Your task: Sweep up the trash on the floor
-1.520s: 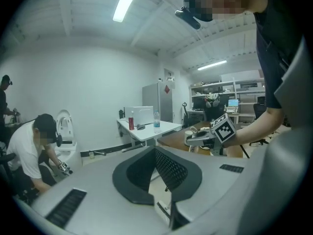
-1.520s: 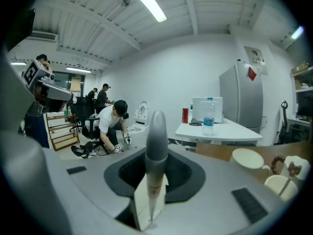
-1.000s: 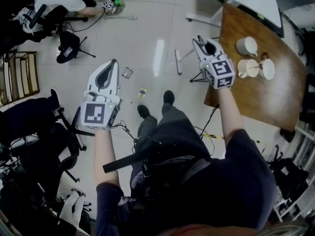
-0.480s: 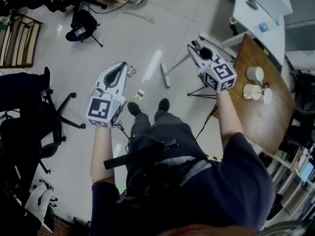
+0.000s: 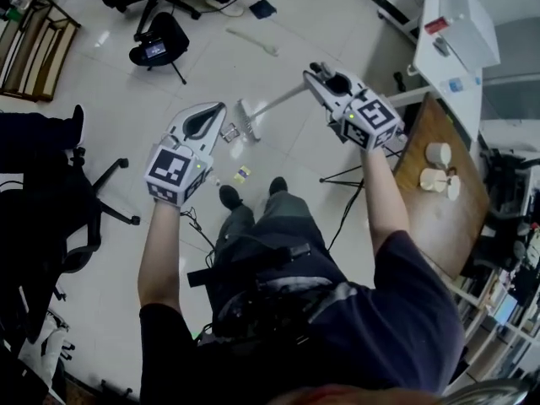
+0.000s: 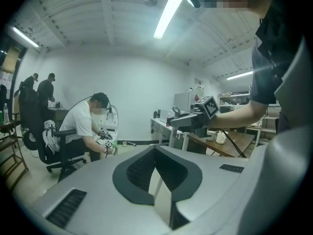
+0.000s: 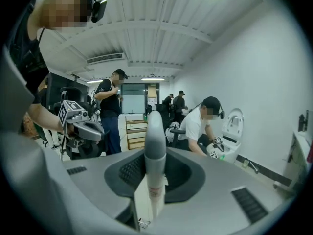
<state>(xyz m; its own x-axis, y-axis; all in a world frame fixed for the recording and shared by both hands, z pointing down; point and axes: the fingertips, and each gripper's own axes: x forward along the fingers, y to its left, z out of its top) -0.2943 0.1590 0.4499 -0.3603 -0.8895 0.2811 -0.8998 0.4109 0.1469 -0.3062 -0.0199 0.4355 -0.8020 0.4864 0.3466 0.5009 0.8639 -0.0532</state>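
My right gripper (image 5: 319, 72) is shut on the broom's pale handle (image 5: 278, 102), which slants down and left to the white broom head (image 5: 245, 121) on the floor. In the right gripper view the handle (image 7: 155, 136) stands upright between the jaws of this gripper (image 7: 155, 156). Small bits of trash lie on the tiles: one (image 5: 228, 131) just left of the broom head, a yellow-and-dark scrap (image 5: 242, 174) nearer the wearer's shoes. My left gripper (image 5: 214, 109) hovers shut above that trash with nothing seen in it; its closed jaws (image 6: 155, 150) point across the room.
A brown table (image 5: 434, 222) with white cups (image 5: 438, 154) stands at the right, with a white desk (image 5: 460, 24) beyond it. Black office chairs (image 5: 59, 201) crowd the left. A tripod with a device (image 5: 160, 45) and a crouching person (image 6: 93, 126) are farther off.
Both grippers have swung left across the floor. The broom head has come from well right of the trash to right beside it. The table now lies farther right.
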